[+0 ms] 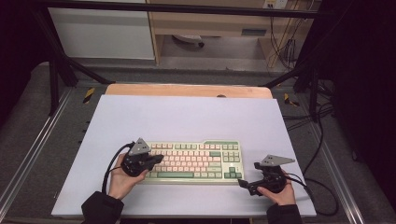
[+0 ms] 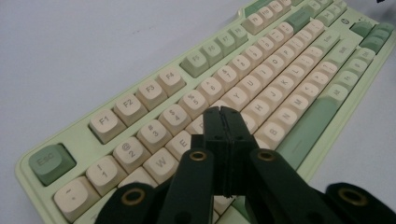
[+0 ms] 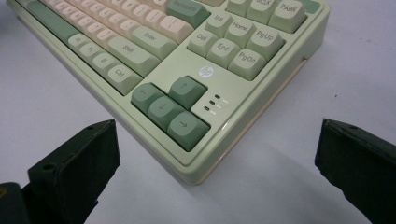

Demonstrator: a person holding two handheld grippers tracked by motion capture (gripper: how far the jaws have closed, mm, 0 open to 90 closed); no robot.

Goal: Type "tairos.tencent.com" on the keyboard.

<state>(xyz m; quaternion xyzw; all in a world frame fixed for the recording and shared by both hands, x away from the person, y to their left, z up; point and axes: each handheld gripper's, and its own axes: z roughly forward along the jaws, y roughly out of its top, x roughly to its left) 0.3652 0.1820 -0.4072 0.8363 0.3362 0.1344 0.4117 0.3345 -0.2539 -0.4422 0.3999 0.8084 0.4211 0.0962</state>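
Note:
A pale green keyboard with cream and green keys lies on the white mat, toward the near side. My left gripper is shut with nothing between its jaws and hovers over the keyboard's left end. In the left gripper view its closed tips point at the letter keys near R and T of the keyboard. My right gripper stands open at the near right corner. In the right gripper view the jaws sit wide apart on either side of the keyboard's arrow-key corner, not touching it.
The mat covers a wooden table whose far edge shows. Metal rails run along both sides, and black cables trail at the right. Bare mat lies beyond the keyboard.

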